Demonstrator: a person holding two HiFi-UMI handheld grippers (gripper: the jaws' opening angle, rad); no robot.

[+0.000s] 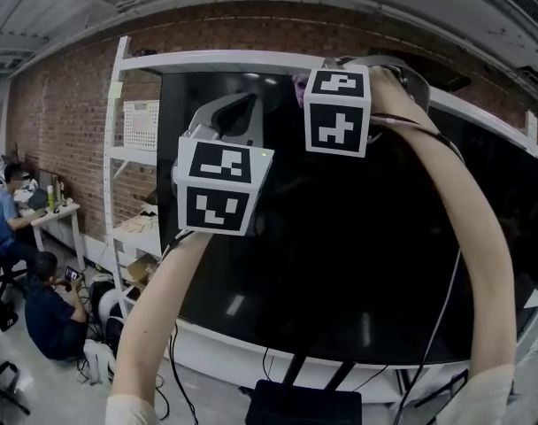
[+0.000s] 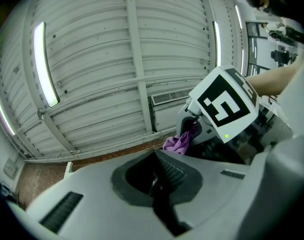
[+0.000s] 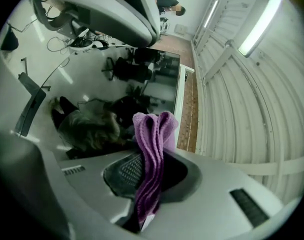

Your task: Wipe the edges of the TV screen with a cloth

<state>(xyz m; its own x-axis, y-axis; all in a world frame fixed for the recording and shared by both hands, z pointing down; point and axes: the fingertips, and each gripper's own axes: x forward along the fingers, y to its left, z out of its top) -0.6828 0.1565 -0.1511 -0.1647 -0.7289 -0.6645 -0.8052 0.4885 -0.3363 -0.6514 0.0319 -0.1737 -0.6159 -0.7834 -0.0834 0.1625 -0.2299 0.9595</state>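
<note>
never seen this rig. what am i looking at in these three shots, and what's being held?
No robot: a person holds a two-finger gripper in each hand. The head view comes from a camera on the person's head, facing a large dark TV screen in a white frame. The marker cubes are parts of the grippers. The other two views come from cameras riding on each gripper. The right gripper has its fingers shut on a purple cloth, raised by the screen's top edge. The left gripper is shut and empty, pointing at the ceiling.
</note>
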